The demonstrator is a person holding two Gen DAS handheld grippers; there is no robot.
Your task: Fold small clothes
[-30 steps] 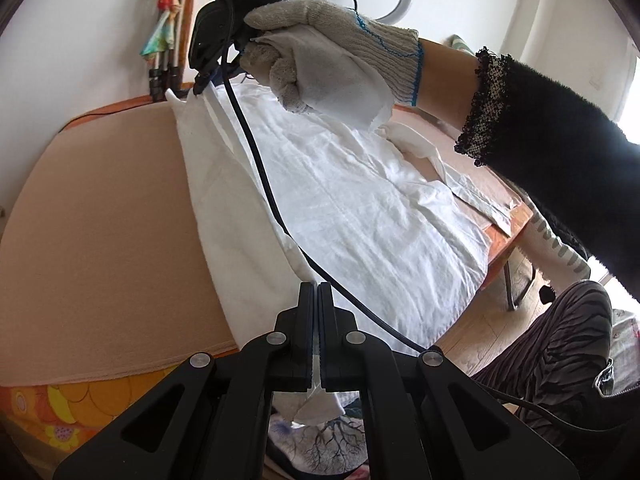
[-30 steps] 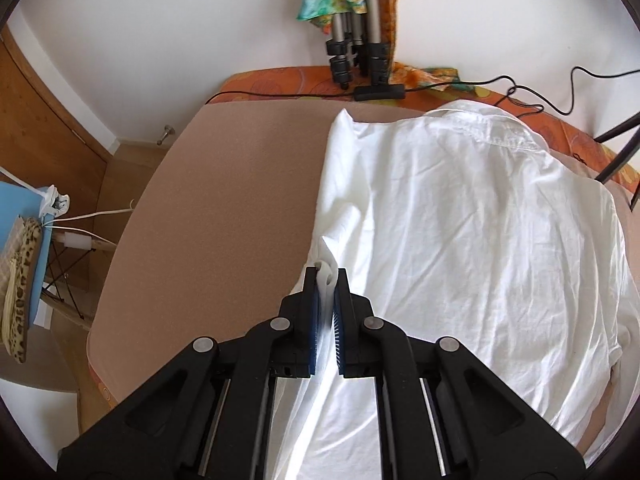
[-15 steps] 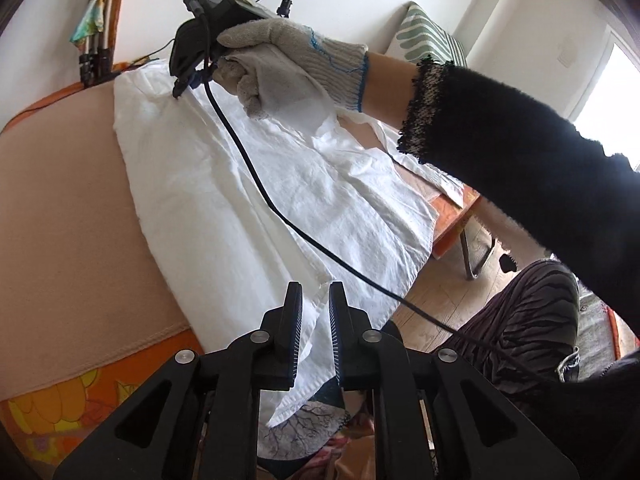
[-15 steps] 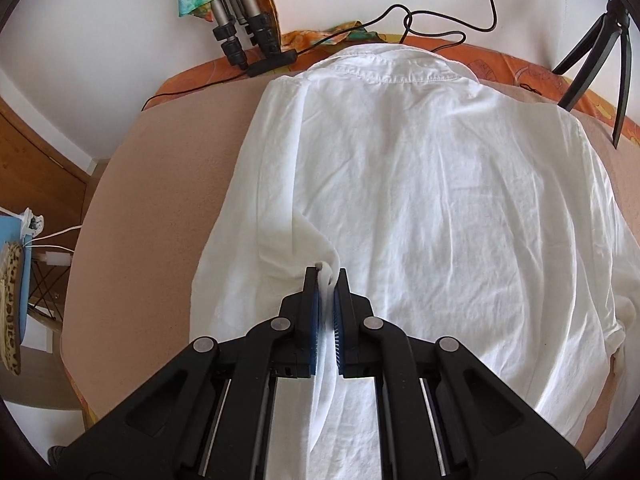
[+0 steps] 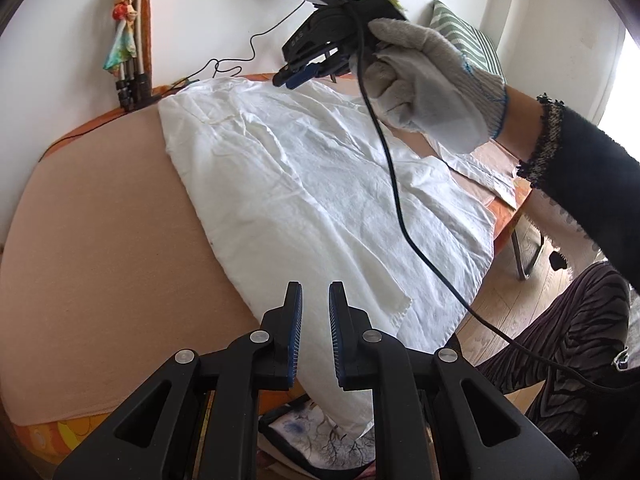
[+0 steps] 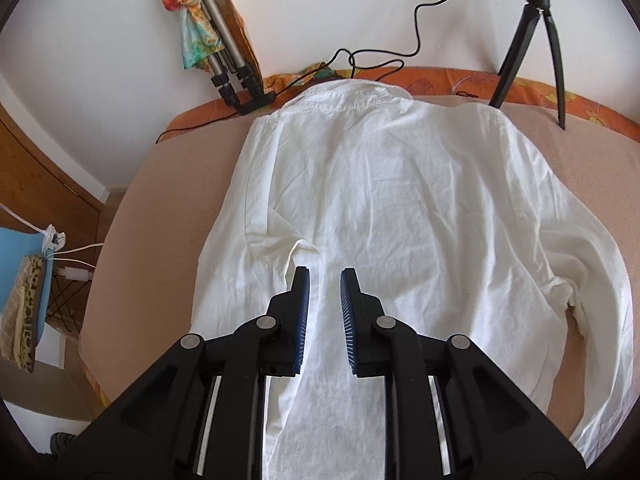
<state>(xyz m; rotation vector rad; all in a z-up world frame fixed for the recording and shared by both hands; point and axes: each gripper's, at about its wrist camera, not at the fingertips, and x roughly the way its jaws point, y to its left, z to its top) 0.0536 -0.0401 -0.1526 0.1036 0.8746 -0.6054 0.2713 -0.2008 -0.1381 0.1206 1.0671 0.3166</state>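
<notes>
White cotton shirt: left side folded in and let go by both grippers

**Left wrist view**
- White cotton long-sleeved shirt (image 5: 320, 184): lies back-up on the peach cloth-covered table (image 5: 100, 220), hem hanging over the near edge. Its left edge now runs as a straight fold line down the table, and the cuff end rests on the shirt's back near the hem.
- Left gripper (image 5: 315, 320): jaws spread, nothing between the blue pads. A second ago they were pressed together on the fabric; half a second ago they had parted slightly.
- Right gripper (image 5: 298, 76): held in a grey knit-gloved hand (image 5: 432, 88), raised above the collar end, apart from the cloth.
- Black cable (image 5: 394, 184): trails from the right gripper across the shirt.

**Right wrist view**
- Right gripper (image 6: 324, 308): jaws spread and empty, where up to half a second ago they pinched a ridge of cloth.
- Shirt (image 6: 400, 220): released sleeve lies folded over the back just ahead of the left pad; the opposite sleeve is unfolded, spread toward the table's right side.
- Black tripod (image 6: 536, 40): stands beyond the collar.

**Judgement**
- First side fold looks complete; the right side and sleeve come next
</notes>
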